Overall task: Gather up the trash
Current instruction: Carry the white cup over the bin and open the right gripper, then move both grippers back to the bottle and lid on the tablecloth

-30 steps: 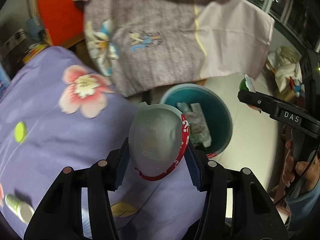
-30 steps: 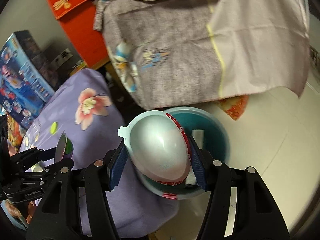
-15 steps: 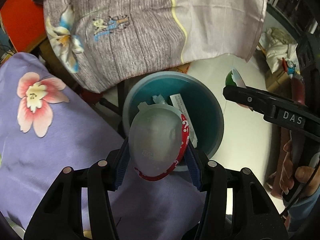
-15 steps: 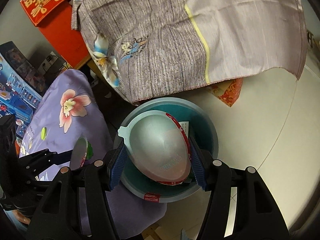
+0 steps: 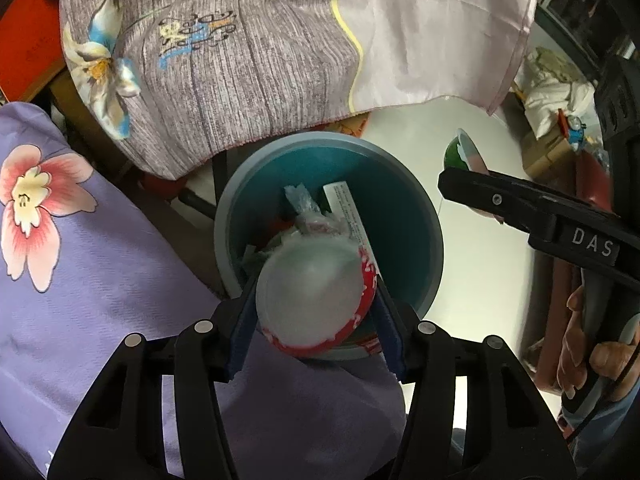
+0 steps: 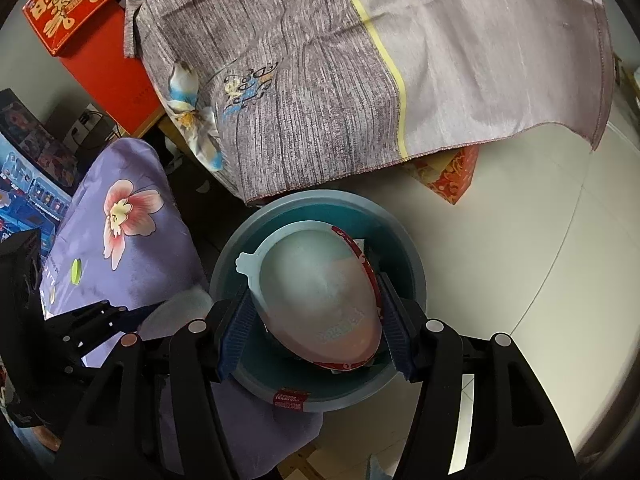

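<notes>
My left gripper (image 5: 314, 310) holds a white round lid with a red rim (image 5: 312, 292) between its blue pads, right over the near rim of the teal trash bin (image 5: 404, 216). The lid looks rounder and tilted, possibly loose. The bin holds wrappers and a white box (image 5: 348, 208). My right gripper (image 6: 318, 318) is shut on a pale lid with a red edge (image 6: 316, 296), directly above the same bin (image 6: 400, 248). In the left wrist view the right gripper (image 5: 464, 168) shows at the right with its lid edge-on.
A purple flowered cloth (image 5: 80, 264) covers the surface at the left, close to the bin. A grey-pink cloth (image 6: 360, 72) hangs over furniture behind the bin. White floor tiles (image 6: 520, 240) lie to the right. A red box (image 6: 76, 0) stands at the back left.
Both grippers moved closer over the bin. The lid in the left gripper has turned from squeezed and oval to rounder and lower, over the bin's rim.
</notes>
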A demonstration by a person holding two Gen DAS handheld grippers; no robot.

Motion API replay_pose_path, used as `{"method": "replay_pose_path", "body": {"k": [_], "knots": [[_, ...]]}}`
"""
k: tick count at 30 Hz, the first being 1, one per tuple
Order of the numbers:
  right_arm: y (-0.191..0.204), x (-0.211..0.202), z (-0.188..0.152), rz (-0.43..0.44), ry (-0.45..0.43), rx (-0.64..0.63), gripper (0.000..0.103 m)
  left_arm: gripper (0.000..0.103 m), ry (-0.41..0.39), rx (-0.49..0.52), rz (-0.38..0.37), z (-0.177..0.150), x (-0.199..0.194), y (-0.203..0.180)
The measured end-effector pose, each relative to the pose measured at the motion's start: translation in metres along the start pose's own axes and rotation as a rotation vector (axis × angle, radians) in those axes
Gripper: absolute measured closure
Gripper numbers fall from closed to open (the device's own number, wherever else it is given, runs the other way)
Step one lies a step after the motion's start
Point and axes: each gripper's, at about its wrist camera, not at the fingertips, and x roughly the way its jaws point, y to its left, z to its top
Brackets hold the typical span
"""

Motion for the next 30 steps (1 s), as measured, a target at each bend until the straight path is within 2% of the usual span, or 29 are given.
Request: {"method": "replay_pose_path", "body": {"k": [2, 6, 7, 17, 22, 24, 30], "knots": [[0.000, 0.000, 0.000, -0.002, 0.003, -0.002, 0.046, 0.041, 0.013, 0.002, -0.003, 0.000, 0.003, 0.000], [0.001, 0.002, -0.001, -0.005, 0.010, -0.007, 0.046, 0.015, -0.006, 0.003, 0.027, -0.001, -0.001, 0.002], [0.002, 0.003, -0.001, -0.002, 0.013, -0.006, 0.046, 0.013, -0.011, 0.001, 0.031, -0.002, -0.003, 0.002], [0.019, 0.014, -0.003, 0.021, 0.035, -0.029, 0.046, 0.009, -0.038, -0.065, 0.057, -0.011, -0.021, 0.029], [0.031, 0.026, -0.006, 0.039, 0.074, -0.055, 0.045, 0.008, -0.033, -0.089, 0.069, -0.022, -0.028, 0.040], [0.037, 0.030, -0.008, 0.052, 0.096, -0.064, 0.035, 0.008, -0.032, -0.098, 0.066, -0.026, -0.030, 0.042], [0.047, 0.031, -0.009, 0.042, 0.101, -0.075, 0.034, 0.008, -0.037, -0.130, 0.050, -0.035, -0.036, 0.052]]}}
